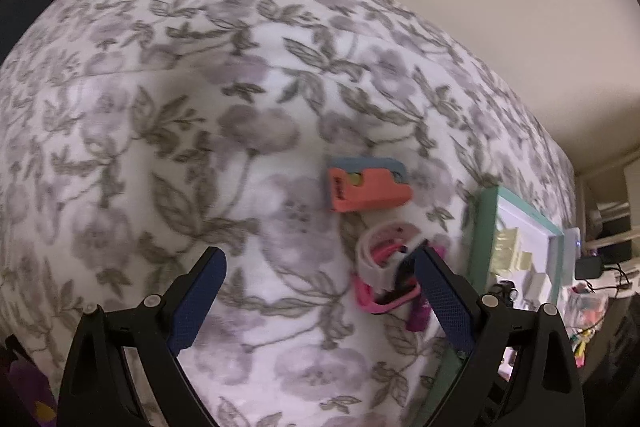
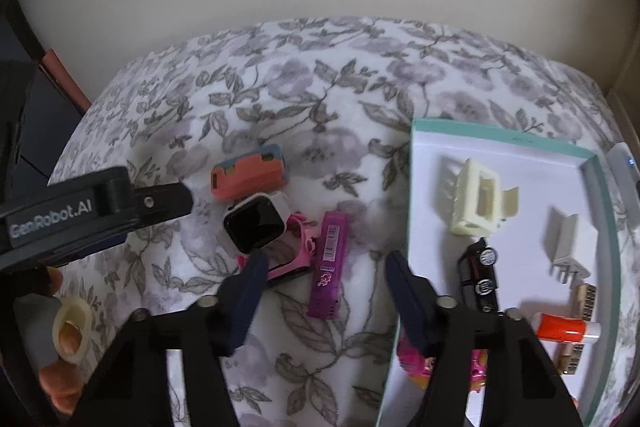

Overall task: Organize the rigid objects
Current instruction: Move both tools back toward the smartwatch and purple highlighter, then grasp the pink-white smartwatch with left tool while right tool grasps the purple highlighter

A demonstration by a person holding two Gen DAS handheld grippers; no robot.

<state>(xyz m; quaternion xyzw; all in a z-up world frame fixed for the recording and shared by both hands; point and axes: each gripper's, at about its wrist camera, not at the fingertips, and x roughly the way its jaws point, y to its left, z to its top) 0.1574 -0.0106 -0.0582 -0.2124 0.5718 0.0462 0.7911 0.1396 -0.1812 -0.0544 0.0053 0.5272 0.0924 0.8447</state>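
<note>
Right fingers (image 2: 324, 267), spread and empty, hover over the purple bar (image 2: 329, 263) on the bed; next, pinch it, carry it into the tray (image 2: 412, 187).

Matt floral cloth (image 2: 304, 99), glossy watch face (image 2: 254, 229)

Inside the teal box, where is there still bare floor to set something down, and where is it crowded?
In the box, the far strip beyond the cream clip is bare, as is the near-left part between the left wall and the toy car. The right side is crowded: plug, orange tube and a small brown piece lie close together.
</note>
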